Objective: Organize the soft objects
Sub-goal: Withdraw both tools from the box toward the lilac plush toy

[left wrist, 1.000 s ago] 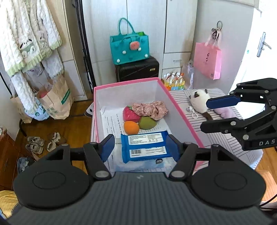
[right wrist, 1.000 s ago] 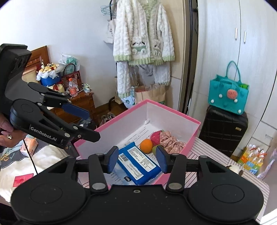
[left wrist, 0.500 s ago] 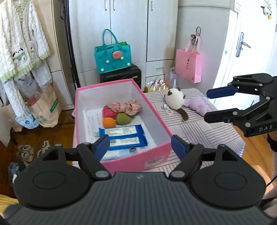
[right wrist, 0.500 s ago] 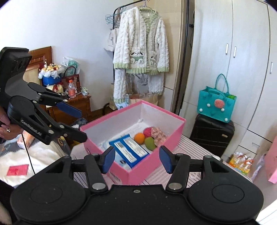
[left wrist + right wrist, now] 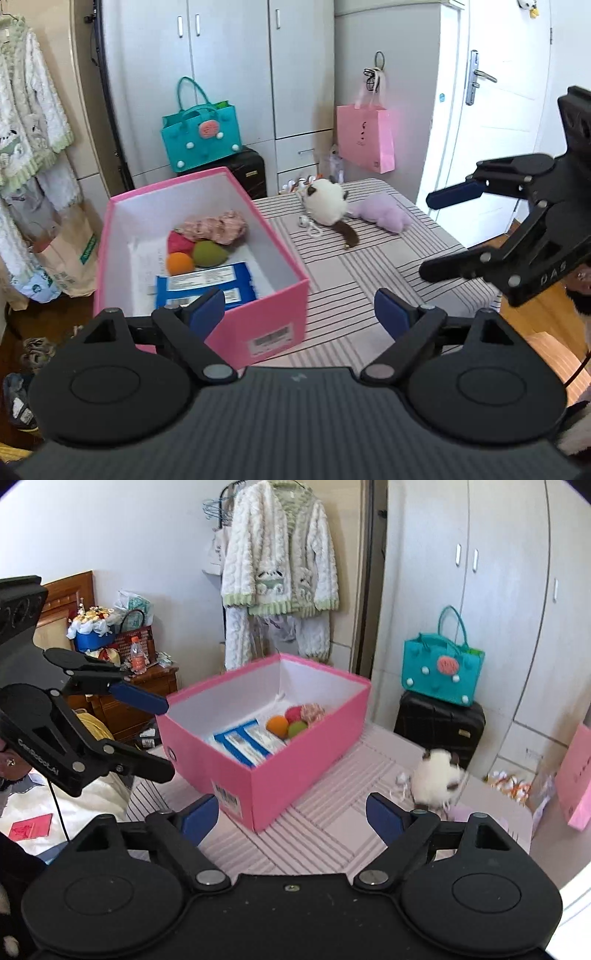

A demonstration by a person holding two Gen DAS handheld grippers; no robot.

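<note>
Nearest in the left wrist view, the left gripper [image 5: 300,309] has its blue-padded jaws spread wide with nothing between them; they have just been opening, and they hang over the near corner of the pink box [image 5: 258,325]. The right gripper [image 5: 291,814] likewise stands wide apart and empty, its jaws having just been opening too, above the striped tablecloth [image 5: 325,834] just in front of the pink box. The box sits on the cloth with its barcode label facing the cameras. Inside it, toward the near wall, lie blue wipe packs [image 5: 207,282]; behind them sit an orange plush ball [image 5: 180,263], a green plush fruit [image 5: 210,254] and a red plush strawberry [image 5: 179,242], with a pink floral scrunchie [image 5: 218,232] at the back of the box. Outside the box, to its right on the cloth, lie a white plush cat [image 5: 327,205] with a brown tail and, just beyond it, a lilac plush toy [image 5: 384,216]. Behind the box a teal felt bag [image 5: 201,136] rests on a black suitcase [image 5: 251,173], and a pink paper bag [image 5: 365,136] hangs farther right.
</note>
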